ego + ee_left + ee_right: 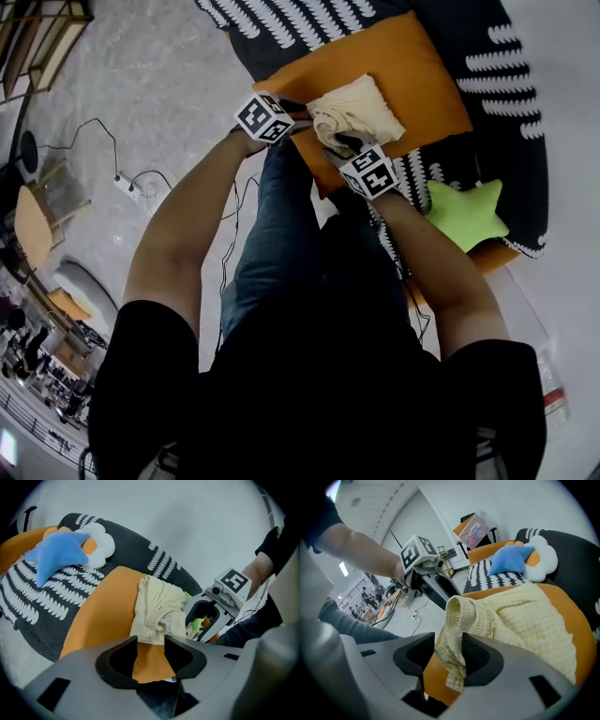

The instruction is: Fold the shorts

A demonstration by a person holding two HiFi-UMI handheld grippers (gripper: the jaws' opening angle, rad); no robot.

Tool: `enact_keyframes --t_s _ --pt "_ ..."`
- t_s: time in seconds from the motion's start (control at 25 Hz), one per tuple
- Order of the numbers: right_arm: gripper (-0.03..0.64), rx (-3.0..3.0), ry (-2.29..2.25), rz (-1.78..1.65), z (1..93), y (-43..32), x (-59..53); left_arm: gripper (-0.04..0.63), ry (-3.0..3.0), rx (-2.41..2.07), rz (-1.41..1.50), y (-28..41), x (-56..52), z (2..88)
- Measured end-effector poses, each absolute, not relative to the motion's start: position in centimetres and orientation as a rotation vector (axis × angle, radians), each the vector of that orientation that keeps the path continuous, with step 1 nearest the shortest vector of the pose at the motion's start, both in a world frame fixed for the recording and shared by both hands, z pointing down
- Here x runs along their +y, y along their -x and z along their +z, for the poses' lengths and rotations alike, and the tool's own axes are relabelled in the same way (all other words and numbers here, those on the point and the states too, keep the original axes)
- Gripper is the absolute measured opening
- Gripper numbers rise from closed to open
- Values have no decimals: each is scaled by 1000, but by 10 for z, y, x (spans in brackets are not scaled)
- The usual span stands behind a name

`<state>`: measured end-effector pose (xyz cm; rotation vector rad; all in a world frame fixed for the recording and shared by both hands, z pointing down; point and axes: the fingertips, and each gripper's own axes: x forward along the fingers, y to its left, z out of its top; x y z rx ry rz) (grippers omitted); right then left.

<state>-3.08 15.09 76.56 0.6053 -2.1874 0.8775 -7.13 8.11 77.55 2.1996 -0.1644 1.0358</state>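
A dark cover with a white leaf print (506, 94) spreads out below the person, with a big orange cushion (412, 75) lying on it. On the cushion sits the pair of pale yellow checked cloth shorts (361, 111), gathered into a compact, lumpy bundle rather than spread flat. I'd judge a fold is already laid, with smoothing or one more fold left. The left claw (151, 641) stands apart just short of the hem, empty. The right claw (449, 644) is also parted; a waistband loop hangs loose between its jaws, unpinched.
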Motion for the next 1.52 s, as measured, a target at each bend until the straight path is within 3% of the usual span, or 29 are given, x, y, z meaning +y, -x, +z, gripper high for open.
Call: enact_keyframes --t_s 0.12,0.52,1.2,1.52 --pt "214 -2178 -635 938 755 27 155 224 -2161 -191 1018 85 75 770" --pt "222 -2175 -879 1096 680 -15 146 252 -2150 -244 958 101 35 705" --pt "219 -2133 -1334 1022 526 -122 70 256 -2427 -80 792 6 -44 517" --pt "222 -2084 -1481 1050 470 -137 60 256 -2527 102 728 -28 -57 447"
